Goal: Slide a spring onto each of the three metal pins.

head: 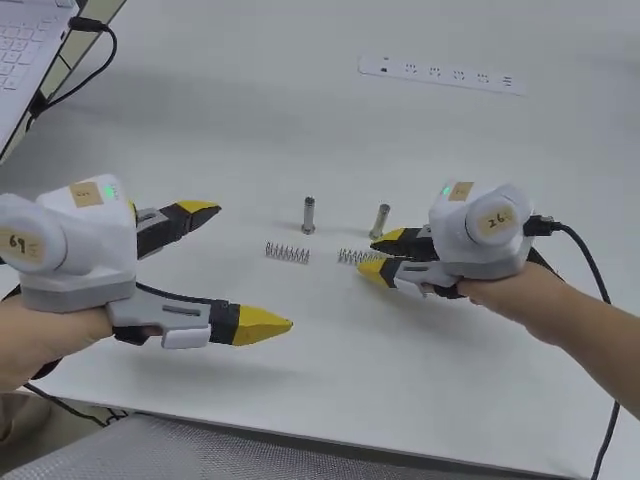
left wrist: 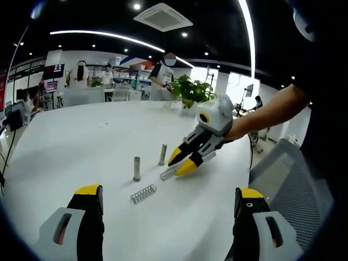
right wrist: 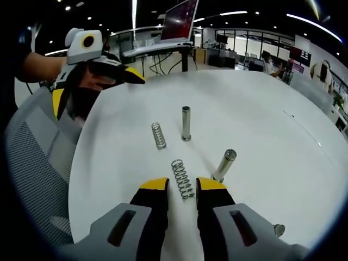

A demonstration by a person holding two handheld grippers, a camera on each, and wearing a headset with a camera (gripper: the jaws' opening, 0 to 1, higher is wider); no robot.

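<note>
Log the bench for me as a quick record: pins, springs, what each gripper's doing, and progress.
left pin: standing, bare
right pin: standing, bare
left spring: lying flat, free
right spring: lying flat, its end between the right jaws
left gripper: wide open, empty, off to the side
right gripper: jaws narrowly open on either side of the right spring
progress: no spring on a pin yet

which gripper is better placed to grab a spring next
Right, probably: the right gripper has its open tips on either side of one spring, next to a pin. The left gripper hangs wide open, farther off.
</note>
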